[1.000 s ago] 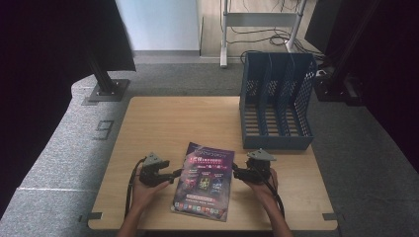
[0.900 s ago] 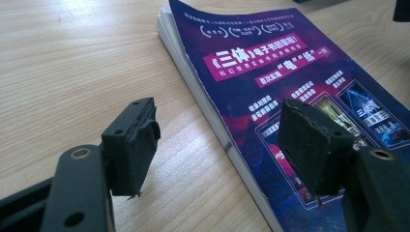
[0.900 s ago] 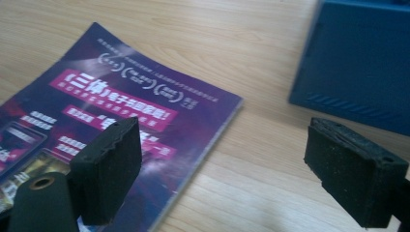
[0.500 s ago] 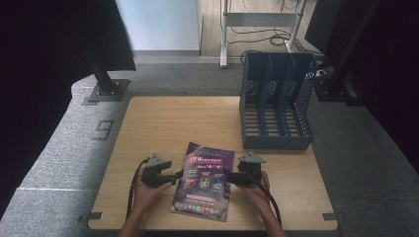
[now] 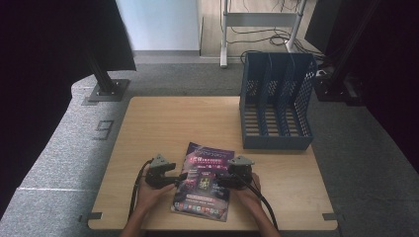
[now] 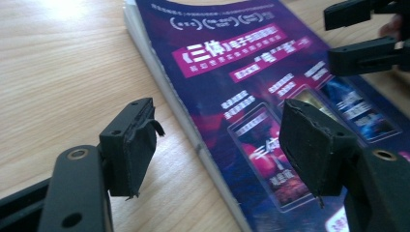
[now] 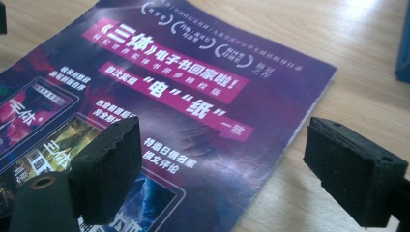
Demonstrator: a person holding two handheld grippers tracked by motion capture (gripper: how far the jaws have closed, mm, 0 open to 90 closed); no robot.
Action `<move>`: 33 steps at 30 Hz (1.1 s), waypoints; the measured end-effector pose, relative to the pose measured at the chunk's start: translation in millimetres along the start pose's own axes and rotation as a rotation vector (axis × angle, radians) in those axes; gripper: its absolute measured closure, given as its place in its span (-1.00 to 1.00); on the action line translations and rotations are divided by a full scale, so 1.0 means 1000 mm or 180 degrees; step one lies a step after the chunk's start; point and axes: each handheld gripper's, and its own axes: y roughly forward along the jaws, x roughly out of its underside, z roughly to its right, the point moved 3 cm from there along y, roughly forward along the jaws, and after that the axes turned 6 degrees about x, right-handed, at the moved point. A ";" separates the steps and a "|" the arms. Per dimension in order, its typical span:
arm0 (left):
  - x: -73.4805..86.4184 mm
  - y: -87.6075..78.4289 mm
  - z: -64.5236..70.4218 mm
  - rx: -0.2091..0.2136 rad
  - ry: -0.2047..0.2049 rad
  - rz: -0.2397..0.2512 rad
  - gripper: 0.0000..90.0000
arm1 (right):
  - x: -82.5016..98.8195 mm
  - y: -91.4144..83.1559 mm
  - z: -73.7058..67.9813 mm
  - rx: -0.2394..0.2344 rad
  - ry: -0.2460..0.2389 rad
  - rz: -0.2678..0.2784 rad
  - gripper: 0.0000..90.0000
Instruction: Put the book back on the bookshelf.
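A purple magazine (image 5: 203, 181) with white and pink Chinese print lies flat near the table's front edge. My left gripper (image 5: 179, 181) is at its left edge, open, its jaws straddling the spine just above the cover (image 6: 241, 63). My right gripper (image 5: 220, 180) stands open at the magazine's right edge. One of its pads (image 7: 111, 169) hangs over the cover (image 7: 193, 82) and the other over bare wood. In the left gripper view the left gripper (image 6: 222, 140) holds nothing, and the right gripper (image 6: 331, 36) shows across the magazine. The right gripper (image 7: 227, 169) also holds nothing.
A blue file rack (image 5: 276, 106) with three slots stands upright at the table's back right, its corner (image 7: 403, 48) visible in the right gripper view. The light wooden table (image 5: 173, 123) has free room at the back left. Grey carpet and dark stands surround it.
Both grippers have moved inward over the magazine's edges, the right one farther than the left. The magazine has not moved.
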 end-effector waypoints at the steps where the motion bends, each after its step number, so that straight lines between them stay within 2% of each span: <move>1: 0.000 0.000 0.000 -0.0006 -0.0002 -0.0001 -0.34 | 0.000 0.001 -0.001 0.0001 -0.0018 -0.0010 -0.71; 12: 0.001 0.001 -0.003 -0.0034 -0.0035 -0.0017 -0.35 | 0.003 0.008 -0.006 0.0020 -0.0051 -0.0074 -0.72; 19: 0.001 0.002 -0.003 -0.0025 -0.0067 -0.0013 -0.36 | 0.003 0.008 -0.004 -0.0007 -0.0021 -0.0095 -0.70; 25: 0.000 0.005 -0.003 -0.0092 -0.0073 0.0045 -0.36 | 0.004 0.008 -0.003 -0.0017 -0.0003 -0.0090 -0.67; 33: -0.004 0.017 -0.007 -0.0034 -0.0117 -0.0004 -0.35 | 0.005 0.009 -0.001 -0.0035 0.0036 -0.0101 -0.68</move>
